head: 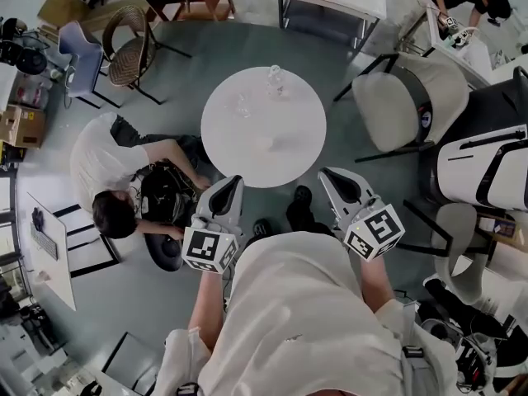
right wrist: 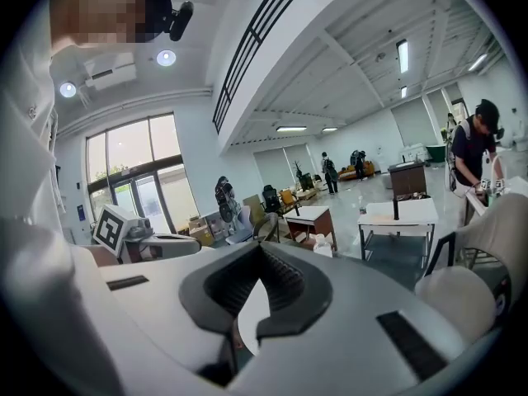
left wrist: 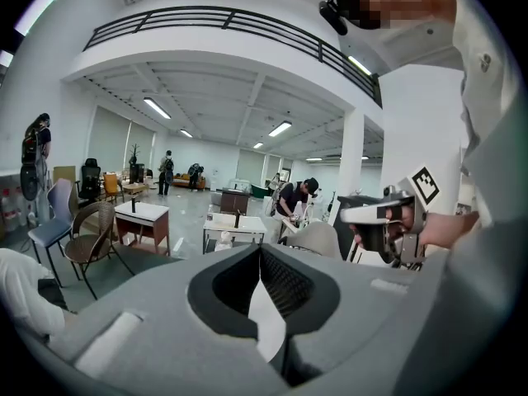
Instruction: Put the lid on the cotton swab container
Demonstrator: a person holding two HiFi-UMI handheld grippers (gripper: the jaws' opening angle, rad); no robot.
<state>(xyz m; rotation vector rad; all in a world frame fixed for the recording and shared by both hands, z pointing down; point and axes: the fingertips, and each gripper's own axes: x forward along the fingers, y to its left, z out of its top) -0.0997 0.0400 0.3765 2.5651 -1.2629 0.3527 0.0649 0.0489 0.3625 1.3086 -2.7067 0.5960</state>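
– White, that round table (head: 264, 151). What stands on it?
– A clear thing, apparently the cotton swab container (head: 275, 79), stands near the table's far edge. A smaller clear piece (head: 242, 104) lies to its left, apart from it. It is too small to tell whether that piece is the lid.
– And the grippers?
– The person holds both on the table's near side, well apart from those clear things. The left gripper (head: 235, 180) has its jaws pressed together with nothing between them. Its own view shows the left gripper (left wrist: 261, 250) shut tight. The right gripper (head: 326, 174) is closed and empty too, as the right gripper view (right wrist: 260, 247) confirms.
– Anyone else nearby?
– Another person (head: 107, 172) crouches on the floor left of the table, over a black bag (head: 165, 196).
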